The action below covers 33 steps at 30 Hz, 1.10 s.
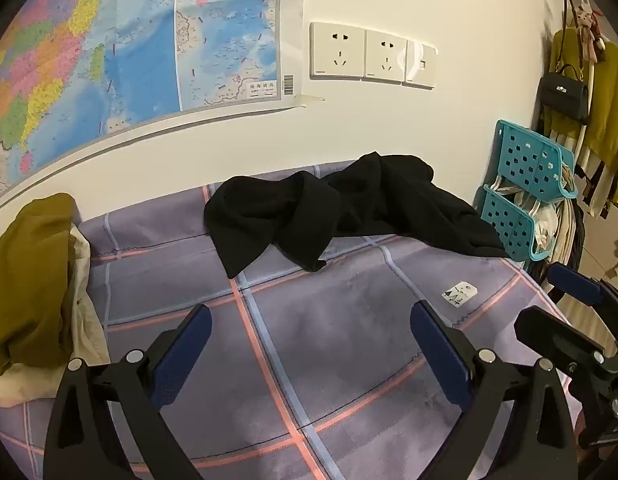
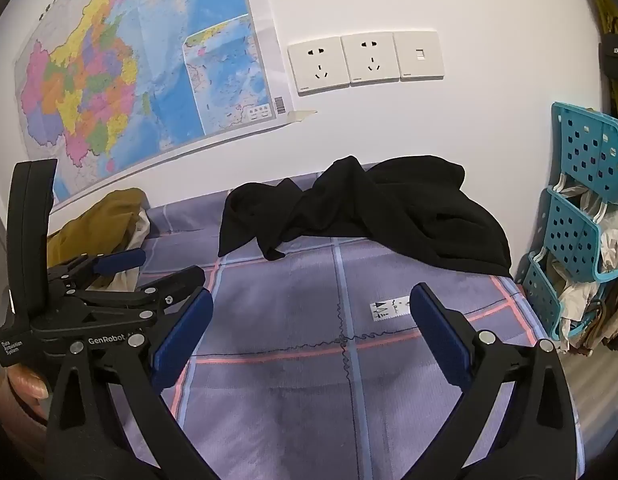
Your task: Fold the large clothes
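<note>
Left gripper fingers spread wide, nothing between them, hovering over the near part of the bed. Right gripper the same: fingers wide apart, holding nothing, just beside the left one, which shows at the left of the right wrist view. Left gripper body reads "GenRobot" plus a small "Data Acquisition System" label; a thumb is visible under it at the frame edge. Bed cover is purple plaid with pink and light-blue stripes and a dark zigzag stitch line crossing it. A small white tag with black symbols lies on the cover toward the bed's right edge, print too small to read. Black garment lies crumpled in a heap along the far edge of the bed against the wall, spanning from the middle to the far right corner, well apart from both grippers. Mustard-yellow clothing over cream fabric is piled at the far left corner. Teal perforated rack stands just beside the bed's right edge, stuffed with bags. On the wall: coloured map with inset and barcode, text illegible; white socket plates, brand too small to read.
</note>
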Each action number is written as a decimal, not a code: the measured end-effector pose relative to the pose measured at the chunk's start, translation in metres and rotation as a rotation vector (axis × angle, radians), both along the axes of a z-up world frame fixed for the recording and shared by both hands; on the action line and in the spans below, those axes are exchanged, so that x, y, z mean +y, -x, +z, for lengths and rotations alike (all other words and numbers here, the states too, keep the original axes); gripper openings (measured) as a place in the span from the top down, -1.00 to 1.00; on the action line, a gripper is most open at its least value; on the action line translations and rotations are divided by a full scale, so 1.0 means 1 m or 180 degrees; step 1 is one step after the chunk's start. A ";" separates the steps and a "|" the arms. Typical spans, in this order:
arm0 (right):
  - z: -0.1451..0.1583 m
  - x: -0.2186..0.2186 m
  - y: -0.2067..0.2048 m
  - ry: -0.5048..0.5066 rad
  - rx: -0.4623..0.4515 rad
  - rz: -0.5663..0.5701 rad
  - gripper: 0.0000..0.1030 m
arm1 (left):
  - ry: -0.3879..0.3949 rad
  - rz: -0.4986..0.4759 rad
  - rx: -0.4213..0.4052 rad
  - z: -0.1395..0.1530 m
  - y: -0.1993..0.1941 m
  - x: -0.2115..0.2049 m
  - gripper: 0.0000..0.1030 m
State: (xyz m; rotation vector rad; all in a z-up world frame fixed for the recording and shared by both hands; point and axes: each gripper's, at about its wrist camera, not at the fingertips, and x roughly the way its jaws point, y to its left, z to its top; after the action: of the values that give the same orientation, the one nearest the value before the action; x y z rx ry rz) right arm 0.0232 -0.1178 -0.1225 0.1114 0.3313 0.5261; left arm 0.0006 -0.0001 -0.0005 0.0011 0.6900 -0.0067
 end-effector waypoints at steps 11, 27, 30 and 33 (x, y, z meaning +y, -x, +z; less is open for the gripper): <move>-0.002 -0.001 -0.007 -0.0009 0.0007 -0.0030 -0.89 | 0.0042 0.0003 -0.0036 -0.005 -0.002 0.002 -0.87; 0.001 -0.001 -0.010 0.0040 0.0026 -0.0026 -0.89 | 0.0036 -0.0003 -0.0024 -0.003 0.002 -0.003 -0.87; 0.001 -0.001 -0.009 0.0039 0.0023 -0.0020 -0.89 | 0.0036 -0.0009 -0.0014 -0.004 0.002 -0.005 -0.87; 0.004 -0.001 -0.008 0.0055 0.0009 -0.0025 -0.89 | 0.0041 -0.0012 -0.0006 -0.005 0.002 -0.005 -0.87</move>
State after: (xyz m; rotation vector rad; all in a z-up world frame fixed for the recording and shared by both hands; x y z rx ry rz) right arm 0.0309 -0.1184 -0.1188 0.0966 0.3381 0.5152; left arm -0.0010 -0.0052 -0.0055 -0.0100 0.6882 -0.0148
